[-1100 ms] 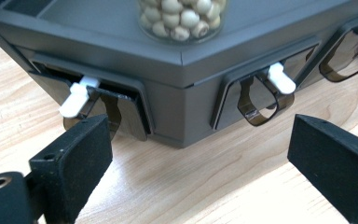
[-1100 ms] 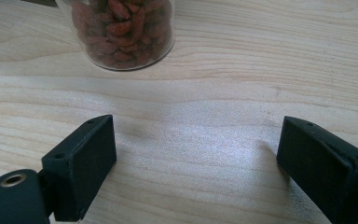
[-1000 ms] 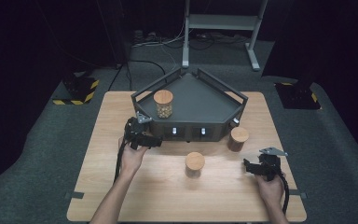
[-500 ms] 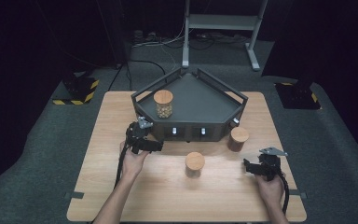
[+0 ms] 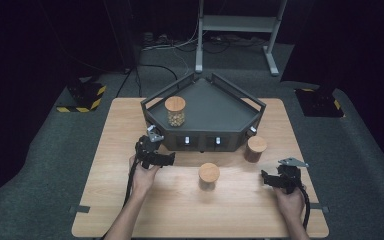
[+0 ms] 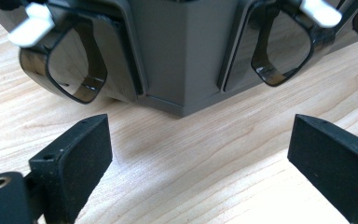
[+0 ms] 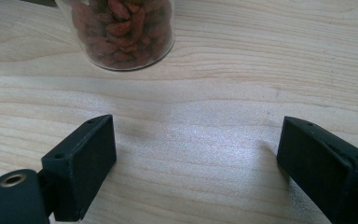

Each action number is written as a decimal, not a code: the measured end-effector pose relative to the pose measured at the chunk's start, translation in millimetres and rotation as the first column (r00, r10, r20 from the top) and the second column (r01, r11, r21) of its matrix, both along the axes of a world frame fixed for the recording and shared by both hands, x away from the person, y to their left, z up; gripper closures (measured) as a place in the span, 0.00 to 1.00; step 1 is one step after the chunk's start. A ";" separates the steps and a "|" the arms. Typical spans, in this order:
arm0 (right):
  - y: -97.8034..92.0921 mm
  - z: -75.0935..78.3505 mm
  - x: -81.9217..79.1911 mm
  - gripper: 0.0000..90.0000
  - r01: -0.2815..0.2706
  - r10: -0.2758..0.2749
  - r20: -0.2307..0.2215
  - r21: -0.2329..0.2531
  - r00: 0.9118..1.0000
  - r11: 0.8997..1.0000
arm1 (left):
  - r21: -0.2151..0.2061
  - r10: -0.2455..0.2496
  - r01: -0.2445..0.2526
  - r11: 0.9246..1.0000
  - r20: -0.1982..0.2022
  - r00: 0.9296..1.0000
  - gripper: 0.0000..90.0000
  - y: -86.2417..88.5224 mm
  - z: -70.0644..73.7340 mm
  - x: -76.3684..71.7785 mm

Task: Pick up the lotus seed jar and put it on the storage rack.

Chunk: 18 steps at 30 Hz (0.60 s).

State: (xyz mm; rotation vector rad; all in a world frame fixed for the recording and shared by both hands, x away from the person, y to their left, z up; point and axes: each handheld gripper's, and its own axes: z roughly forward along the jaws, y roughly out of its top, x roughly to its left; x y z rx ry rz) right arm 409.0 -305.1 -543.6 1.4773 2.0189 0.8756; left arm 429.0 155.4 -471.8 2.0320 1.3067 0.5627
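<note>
Right gripper view: right gripper (image 7: 196, 154) jaws wide apart near jar (image 7: 121, 32)

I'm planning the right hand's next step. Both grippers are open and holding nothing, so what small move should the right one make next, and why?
Probably ease the right gripper forward toward the jar in the middle of the table. Its jaws stand wide open with bare wood between them, and in the right gripper view a glass jar of reddish dried fruit sits ahead, slightly off to one side. A small sideways correction seems needed to centre it.

left claw (image 5: 169, 158) shifted rightward along the tray (image 5: 230, 107) front
</note>
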 end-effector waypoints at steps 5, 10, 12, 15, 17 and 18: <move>0.0 0.0 0.0 0.13 0.000 0.000 0.000 0.000 1.000 1.000 | 0.008 0.007 -0.007 1.000 -0.013 1.000 0.07 -2.0 -12.5 -0.2; 0.1 0.0 0.0 0.13 0.000 0.000 0.000 0.000 1.000 1.000 | 0.030 0.008 -0.007 1.000 -0.028 1.000 0.07 -5.7 -25.8 0.1; 0.1 0.0 0.0 0.13 0.000 0.000 0.000 -0.001 1.000 1.000 | 0.035 0.013 -0.012 0.999 -0.036 0.999 0.07 -7.3 -31.3 0.2; 0.1 0.0 0.0 0.13 0.001 -0.001 0.000 -0.001 1.000 1.000 | 0.033 0.023 -0.022 0.999 -0.047 0.999 0.07 -8.9 -40.7 0.1; 0.1 0.0 0.0 0.13 0.001 -0.001 0.000 -0.001 1.000 1.000 | 0.034 0.028 -0.026 0.999 -0.055 0.998 0.07 -10.1 -46.7 0.0; 0.1 0.0 0.0 0.13 0.001 -0.001 0.000 -0.001 1.000 1.000 | 0.036 0.030 -0.028 0.999 -0.054 0.998 0.08 -10.8 -49.6 -0.5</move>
